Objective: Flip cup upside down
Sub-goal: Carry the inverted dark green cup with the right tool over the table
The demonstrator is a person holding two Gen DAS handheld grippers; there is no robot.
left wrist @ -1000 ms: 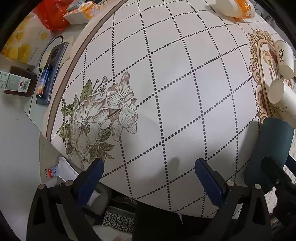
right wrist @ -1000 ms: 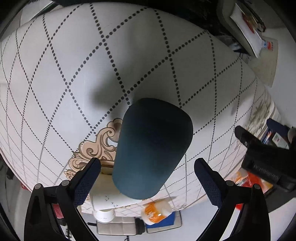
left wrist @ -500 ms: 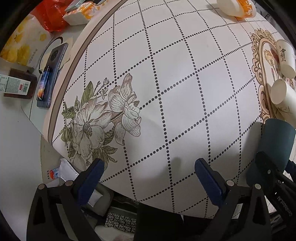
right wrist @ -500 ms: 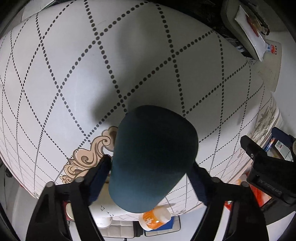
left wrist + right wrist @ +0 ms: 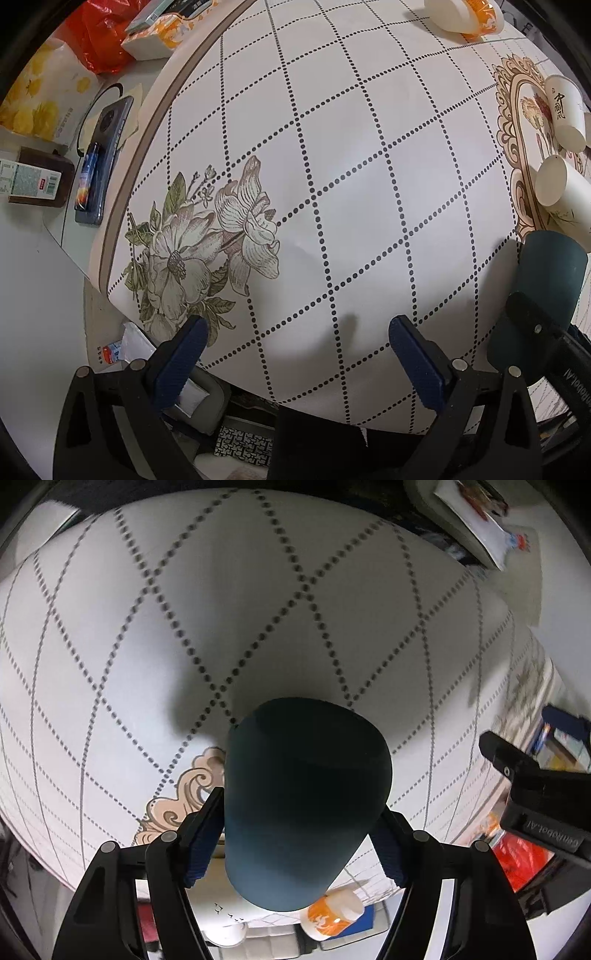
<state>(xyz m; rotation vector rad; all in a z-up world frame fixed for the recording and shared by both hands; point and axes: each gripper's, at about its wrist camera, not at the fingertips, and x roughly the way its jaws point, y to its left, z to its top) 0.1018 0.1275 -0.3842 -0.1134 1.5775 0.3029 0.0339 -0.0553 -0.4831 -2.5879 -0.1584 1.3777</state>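
Right tongs (image 5: 299, 834) clamp the dark teal cup (image 5: 303, 805), its long axis tilted toward the camera; left tongs (image 5: 295, 354) gape empty.

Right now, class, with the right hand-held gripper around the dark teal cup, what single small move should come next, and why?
Probably a short lift clear of the tablecloth. The right hand-held gripper has its fingers pressed on both sides of the dark teal cup, so the grasp looks set. The cup seems low over the cloth, so turning it now would likely scrape. The left hand-held gripper is open and empty.
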